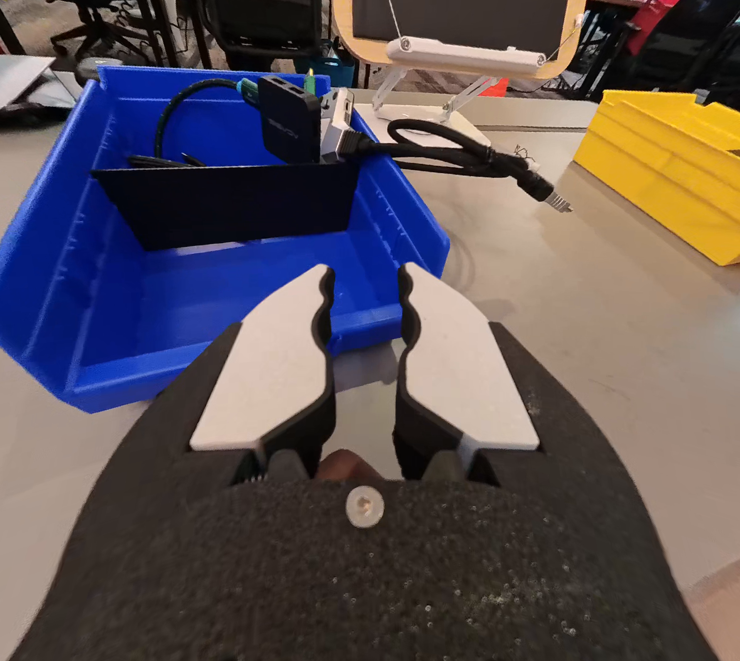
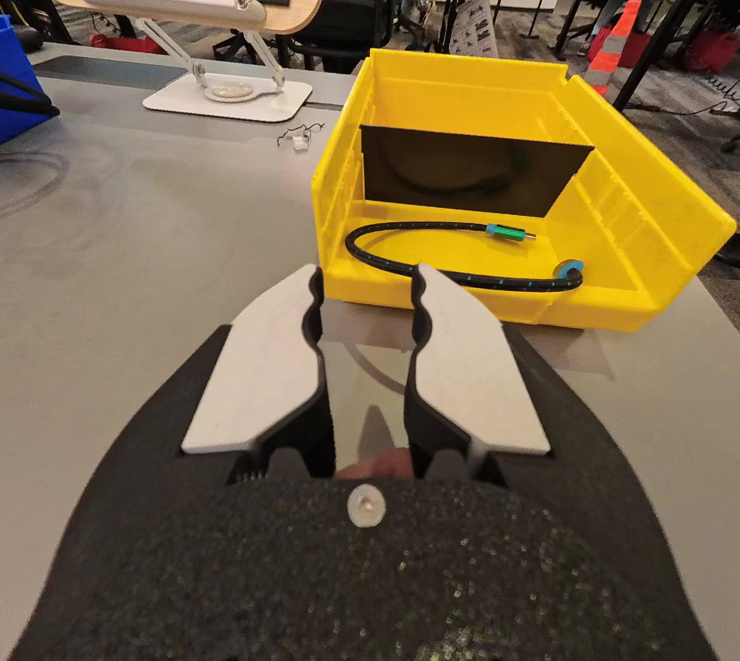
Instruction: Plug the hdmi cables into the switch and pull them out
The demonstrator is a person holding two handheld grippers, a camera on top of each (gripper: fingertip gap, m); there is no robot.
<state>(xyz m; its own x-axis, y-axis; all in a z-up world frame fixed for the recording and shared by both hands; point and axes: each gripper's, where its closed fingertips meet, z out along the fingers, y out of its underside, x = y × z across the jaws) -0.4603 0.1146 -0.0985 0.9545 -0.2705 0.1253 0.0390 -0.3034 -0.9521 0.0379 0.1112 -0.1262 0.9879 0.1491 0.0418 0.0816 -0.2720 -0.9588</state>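
Observation:
A black HDMI switch leans in the back compartment of a blue bin, with a green-ended braided cable plugged into it. A silver box beside it has a black cable running out over the bin's wall onto the table, ending in a loose plug. My left gripper is open and empty over the bin's front compartment. A second braided cable with a green plug lies in the front of a yellow bin. My right gripper is open and empty just before that bin.
Black dividers split both bins. A tablet-like board on a white stand is at the table's back edge. A small wire tie and white clip lie on the grey table. Chairs and desks stand behind. The grippers' ends are close to 50 centimeters from one another.

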